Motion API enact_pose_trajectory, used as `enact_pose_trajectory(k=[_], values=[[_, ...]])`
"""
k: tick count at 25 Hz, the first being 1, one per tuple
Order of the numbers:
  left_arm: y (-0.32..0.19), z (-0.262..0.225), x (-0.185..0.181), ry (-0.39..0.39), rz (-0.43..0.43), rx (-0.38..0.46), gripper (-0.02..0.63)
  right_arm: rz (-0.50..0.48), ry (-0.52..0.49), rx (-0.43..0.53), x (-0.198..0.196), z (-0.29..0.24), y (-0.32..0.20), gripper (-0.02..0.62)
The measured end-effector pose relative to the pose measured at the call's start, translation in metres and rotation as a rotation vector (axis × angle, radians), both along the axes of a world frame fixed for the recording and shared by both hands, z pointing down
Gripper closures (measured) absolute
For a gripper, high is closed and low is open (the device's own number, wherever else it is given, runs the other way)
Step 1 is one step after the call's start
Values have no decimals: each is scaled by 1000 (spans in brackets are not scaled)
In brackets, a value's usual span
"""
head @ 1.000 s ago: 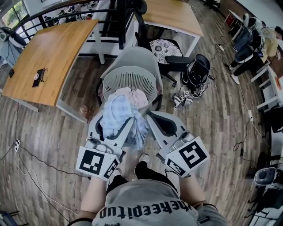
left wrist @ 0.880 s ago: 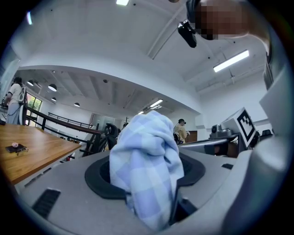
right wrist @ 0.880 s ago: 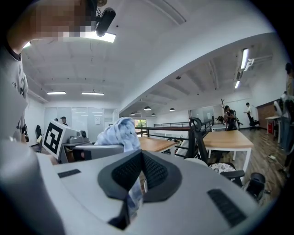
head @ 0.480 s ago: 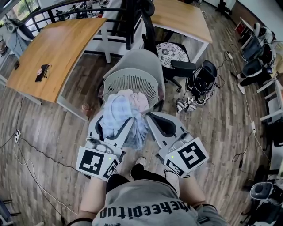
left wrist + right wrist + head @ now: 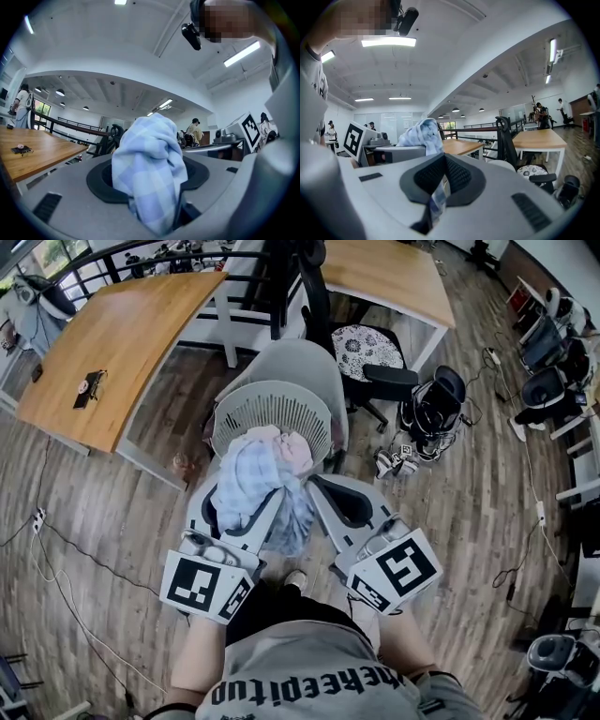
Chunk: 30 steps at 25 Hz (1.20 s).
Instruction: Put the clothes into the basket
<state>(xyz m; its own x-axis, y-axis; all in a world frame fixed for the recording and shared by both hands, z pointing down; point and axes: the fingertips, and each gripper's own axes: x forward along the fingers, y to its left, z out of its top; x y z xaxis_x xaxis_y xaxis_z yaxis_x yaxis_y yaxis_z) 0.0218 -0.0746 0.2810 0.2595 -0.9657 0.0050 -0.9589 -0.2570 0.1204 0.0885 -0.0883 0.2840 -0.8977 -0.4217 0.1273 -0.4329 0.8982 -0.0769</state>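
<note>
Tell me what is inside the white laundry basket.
Pale pink and white clothes lie heaped inside the basket. The blue checked cloth covers their near side; the basket's bottom is hidden.

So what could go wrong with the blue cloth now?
The right gripper nips only a thin edge of the blue checked cloth, so that edge might slip free. The basket already looks heaped with pink clothes, so the cloth may slide off the top. A fold hangs low and could snag the rim.
</note>
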Motion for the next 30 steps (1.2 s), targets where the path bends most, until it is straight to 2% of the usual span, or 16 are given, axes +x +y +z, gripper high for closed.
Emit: enact_pose_trajectory(k=[9,30], values=[[-9,5,-3,-2,2,-18,331,9,-4,-14,-1,4,-9,586],[-67,-6,-22,-13,115,-10,331,98,-5,-15,-23,-1,-53,586]])
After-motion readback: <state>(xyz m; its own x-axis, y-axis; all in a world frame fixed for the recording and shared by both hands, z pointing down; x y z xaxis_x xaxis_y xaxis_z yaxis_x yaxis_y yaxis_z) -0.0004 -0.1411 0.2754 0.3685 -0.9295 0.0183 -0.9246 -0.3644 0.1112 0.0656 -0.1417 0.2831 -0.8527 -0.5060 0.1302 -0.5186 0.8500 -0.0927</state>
